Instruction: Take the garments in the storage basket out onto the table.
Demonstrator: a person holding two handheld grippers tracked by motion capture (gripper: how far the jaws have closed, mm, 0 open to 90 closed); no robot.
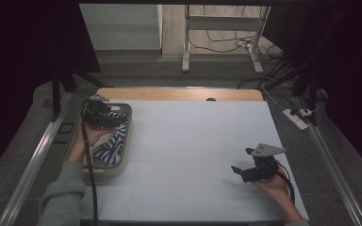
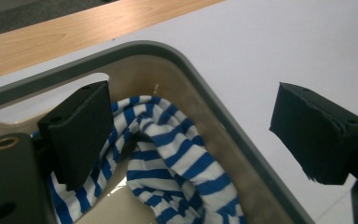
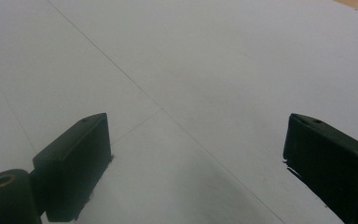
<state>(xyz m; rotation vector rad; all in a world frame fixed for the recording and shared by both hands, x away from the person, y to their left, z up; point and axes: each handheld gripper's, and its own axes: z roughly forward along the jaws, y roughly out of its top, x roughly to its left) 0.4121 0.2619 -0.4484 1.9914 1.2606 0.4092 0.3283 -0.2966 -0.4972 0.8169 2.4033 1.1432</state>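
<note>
Left gripper [image 1: 104, 114]: black body, two flat rectangular black jaw pads, each with a small screw hole; brass-ringed hole in the mount; black cable [image 1: 91, 174] trailing. Right gripper [image 1: 241, 170]: black, grey three-cornered plate on top. Grey-green sleeve [image 1: 61, 195] on left forearm.

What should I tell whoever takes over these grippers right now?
Left tool: open, jaws wide, over the far end of the grey tray, one jaw inside and one past the rim, gripping nothing.
Right tool: open, low over the bare white tabletop, near the right edge.
Blue-and-white striped cloth: bunched in the tray.
Done: nothing grasped yet.
Left, probably: grip the cloth and lift it out.
</note>
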